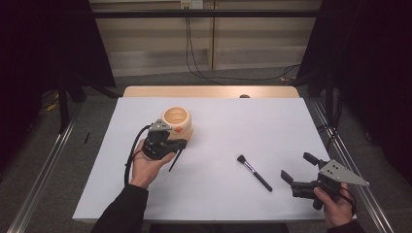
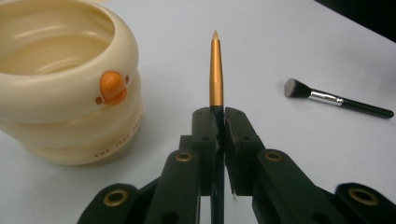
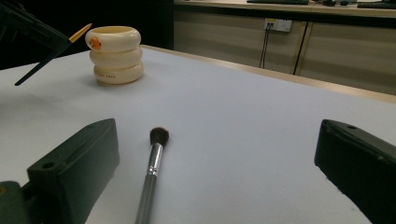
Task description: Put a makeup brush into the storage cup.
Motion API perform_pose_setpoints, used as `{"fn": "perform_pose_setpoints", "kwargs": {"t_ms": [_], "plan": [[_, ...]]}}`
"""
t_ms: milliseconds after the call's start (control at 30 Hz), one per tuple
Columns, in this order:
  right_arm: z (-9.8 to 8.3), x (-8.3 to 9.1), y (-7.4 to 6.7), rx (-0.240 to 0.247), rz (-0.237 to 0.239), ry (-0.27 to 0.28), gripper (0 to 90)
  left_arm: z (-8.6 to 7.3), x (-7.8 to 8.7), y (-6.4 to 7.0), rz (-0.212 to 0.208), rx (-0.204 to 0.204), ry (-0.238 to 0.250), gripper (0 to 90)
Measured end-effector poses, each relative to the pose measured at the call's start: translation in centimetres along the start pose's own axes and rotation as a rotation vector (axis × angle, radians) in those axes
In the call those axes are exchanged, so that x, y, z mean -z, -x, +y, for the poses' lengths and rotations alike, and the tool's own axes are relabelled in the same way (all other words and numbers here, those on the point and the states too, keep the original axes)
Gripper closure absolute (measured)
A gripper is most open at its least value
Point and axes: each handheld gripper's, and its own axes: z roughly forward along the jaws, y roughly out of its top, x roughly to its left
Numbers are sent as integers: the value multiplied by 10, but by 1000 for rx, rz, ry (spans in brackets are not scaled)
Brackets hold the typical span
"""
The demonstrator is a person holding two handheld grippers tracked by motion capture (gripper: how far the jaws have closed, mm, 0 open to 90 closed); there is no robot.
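A cream ribbed cup with an orange knob stands on the white table left of centre. Beside its right flank my left gripper is shut on a slim brush with a gold ferrule and a dark handle. The brush tip points past the cup's side, above the table. A black makeup brush with a silver ferrule lies flat at centre right. My right gripper stands open near the table's front right corner. In the right gripper view its jaws are wide apart, with the makeup brush ahead of them.
The white table top ends in a wooden strip at the back. Metal rails run along both sides on the floor. Cables hang down the back wall. Bare surface lies between the cup and the makeup brush.
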Motion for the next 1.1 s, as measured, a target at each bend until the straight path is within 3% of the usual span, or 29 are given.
{"fn": "perform_pose_setpoints", "kwargs": {"t_ms": [167,233,500,700,833,900,967,1100], "plan": [[0,0,0,2,-3,3,0,-1,6,0,1,-4,46,836],[0,0,0,2,-5,-2,0,-2,8,1,20,-2,72,836],[0,0,0,1,-3,3,0,-3,20,0,10,2,179,836],[0,0,0,3,-2,6,0,-3,26,2,16,7,221,836],[0,0,0,4,-2,5,0,-3,31,3,14,-5,283,836],[0,0,0,4,-6,7,0,-2,33,4,23,-11,294,836],[0,0,0,3,-6,7,0,-2,35,3,5,-18,305,836],[0,1,1,4,-6,7,0,-1,38,4,16,-5,329,836]]}}
